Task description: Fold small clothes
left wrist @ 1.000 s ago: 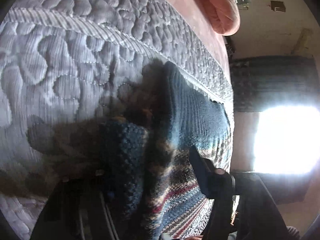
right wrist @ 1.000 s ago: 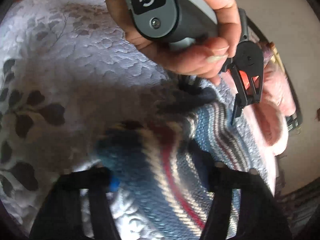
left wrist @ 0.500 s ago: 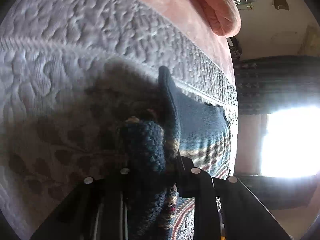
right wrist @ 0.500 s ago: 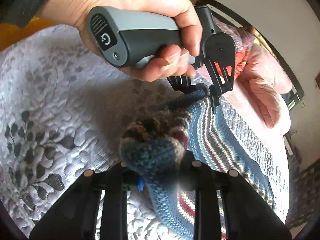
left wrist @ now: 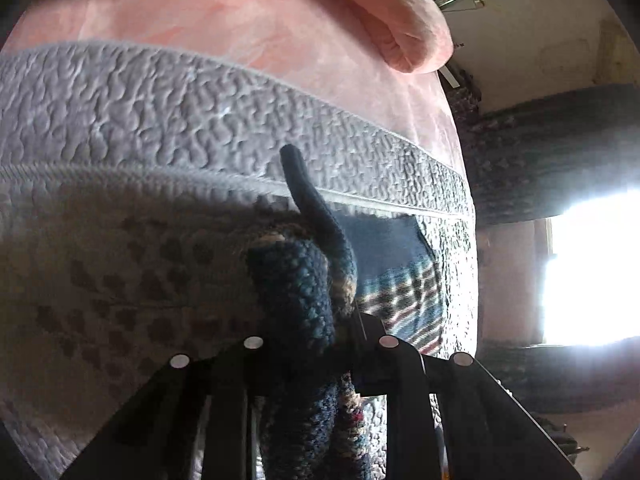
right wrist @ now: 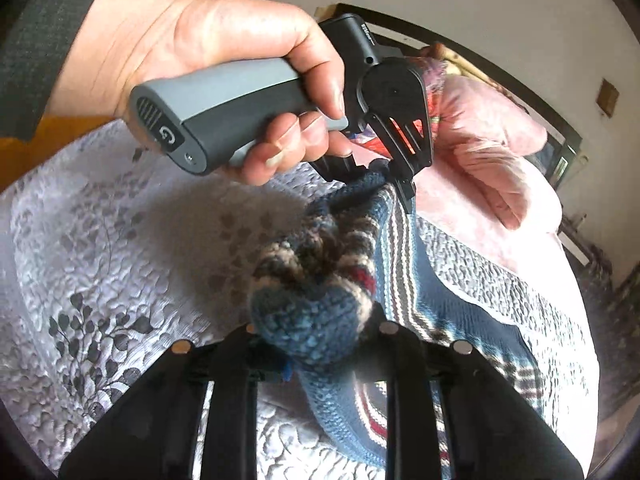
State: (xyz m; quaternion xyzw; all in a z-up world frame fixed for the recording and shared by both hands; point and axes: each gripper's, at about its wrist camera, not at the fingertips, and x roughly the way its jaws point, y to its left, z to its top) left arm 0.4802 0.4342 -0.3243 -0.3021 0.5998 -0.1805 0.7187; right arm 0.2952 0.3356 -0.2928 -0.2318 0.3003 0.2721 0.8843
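Right gripper [right wrist: 316,344] is clamped on a bunched corner of the striped knit sweater [right wrist: 404,256], the wool bulging up between its fingers. I read the left gripper [left wrist: 316,344] the same way: clenched on another fold of the same knit, which hangs down past its jaws. From the right wrist camera I can see the left gripper [right wrist: 394,184] pinching the sweater's far edge, with the person's hand [right wrist: 224,72] wrapped round the grey handle above it. Between the two grips the edge is lifted off the bed; the rest of the sweater lies flat on the grey quilt [right wrist: 120,240]. Farther off sit the pink blanket [left wrist: 256,40] and a pink pillow [left wrist: 396,28]. My judgement: a fold is under way, with the raised edge not yet laid over the flat part.
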